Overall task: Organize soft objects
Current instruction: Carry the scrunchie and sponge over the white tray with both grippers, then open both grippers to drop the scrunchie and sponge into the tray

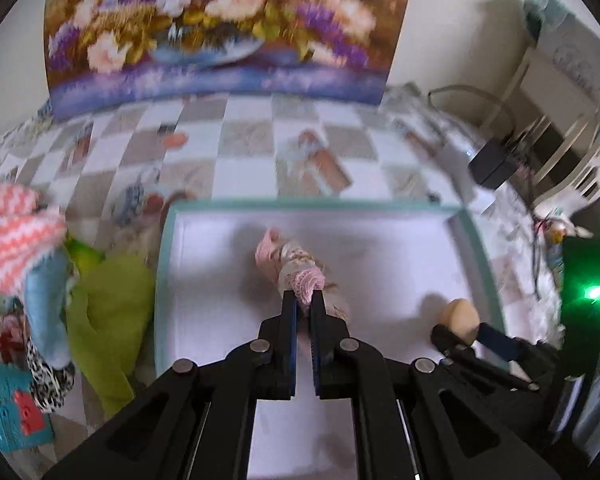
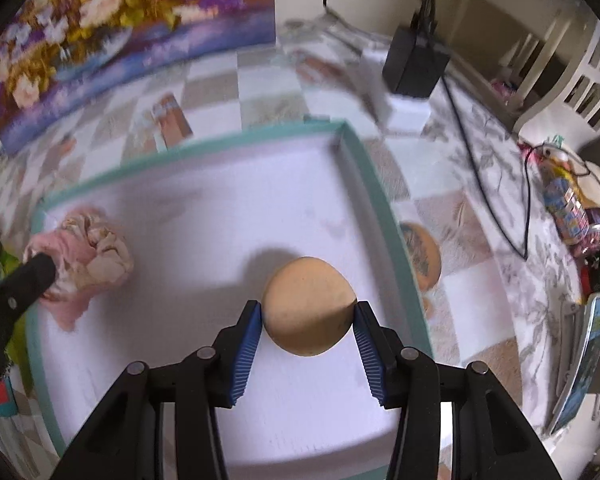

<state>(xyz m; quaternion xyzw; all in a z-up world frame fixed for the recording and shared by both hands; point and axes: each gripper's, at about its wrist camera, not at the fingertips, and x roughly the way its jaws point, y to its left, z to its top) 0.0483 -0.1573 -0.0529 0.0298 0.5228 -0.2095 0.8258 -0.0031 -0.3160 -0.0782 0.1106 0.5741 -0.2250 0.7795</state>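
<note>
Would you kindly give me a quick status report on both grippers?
Left gripper shut on pink cloth bundle over the tray. Right gripper shut on tan ball, same tray. Nothing in the way.

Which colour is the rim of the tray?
The tray's rim is pale teal, around a white inside; the right wrist view shows it best.

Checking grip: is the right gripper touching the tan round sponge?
Touching. Right wrist view shows both blue pads pressed against the tan round sponge.
</note>
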